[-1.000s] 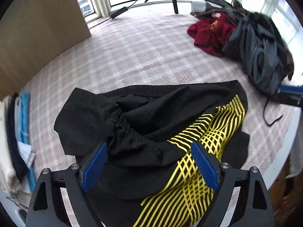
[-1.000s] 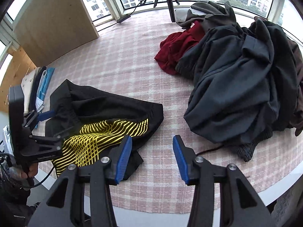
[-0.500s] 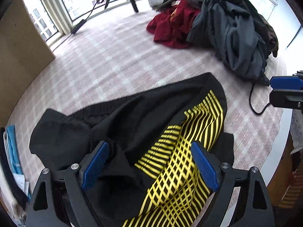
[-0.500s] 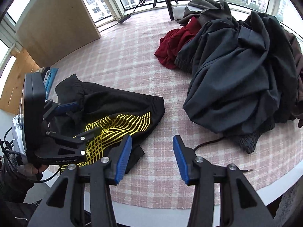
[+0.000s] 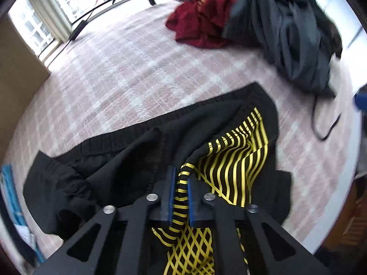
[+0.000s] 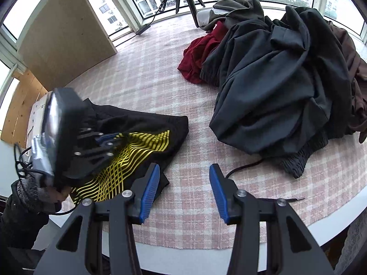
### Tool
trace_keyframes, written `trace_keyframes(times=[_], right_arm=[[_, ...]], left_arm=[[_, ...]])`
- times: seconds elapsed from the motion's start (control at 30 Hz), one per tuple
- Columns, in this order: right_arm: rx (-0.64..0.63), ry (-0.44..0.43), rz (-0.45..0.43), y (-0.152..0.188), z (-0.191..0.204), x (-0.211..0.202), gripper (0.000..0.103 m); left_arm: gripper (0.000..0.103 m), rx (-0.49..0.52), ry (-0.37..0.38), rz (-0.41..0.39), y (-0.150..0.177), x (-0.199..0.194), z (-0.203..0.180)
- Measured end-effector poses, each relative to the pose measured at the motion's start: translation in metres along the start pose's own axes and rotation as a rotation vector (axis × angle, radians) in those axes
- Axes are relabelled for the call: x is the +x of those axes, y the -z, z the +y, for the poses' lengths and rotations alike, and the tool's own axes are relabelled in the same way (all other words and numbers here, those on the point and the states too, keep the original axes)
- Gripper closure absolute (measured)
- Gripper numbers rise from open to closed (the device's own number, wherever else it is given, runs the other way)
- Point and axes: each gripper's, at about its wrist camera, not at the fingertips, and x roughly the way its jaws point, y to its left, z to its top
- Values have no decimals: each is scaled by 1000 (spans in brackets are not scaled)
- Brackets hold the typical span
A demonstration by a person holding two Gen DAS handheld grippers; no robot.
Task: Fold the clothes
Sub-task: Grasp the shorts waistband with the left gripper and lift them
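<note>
Since a second ago my left gripper (image 5: 179,191) has clamped the shorts (image 5: 142,158).
Right gripper (image 6: 183,188) gapes empty; shorts lie limp on the bench (image 6: 160,87), soft and light; I'd grab the waistband.

2 downward wrist views, shared shorts (image 5: 229,155)

No legible text, label, brand, number or sign appears in either view. The left gripper's (image 6: 107,141) body is blurred, so any marking on it cannot be read.
</note>
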Motion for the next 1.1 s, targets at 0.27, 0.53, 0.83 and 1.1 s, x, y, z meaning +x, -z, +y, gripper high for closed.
trace_keyframes(times=[0.27,0.53,0.83,1.1], right_arm=[[-70,-61,-6,-34,25,7,58],[-355,-180,82,-88,149,78,58],[-704,-214,248,-88,293,177,58],[-832,-207,282,-71,331,221,84]], left_arm=[[98,-185,149,-171,81,-121,67],[95,-491,-29,-87,231,-143,151],[93,-810,-68,-37,318,-128,188],[90,-794,-105,-83,314,-149,188]])
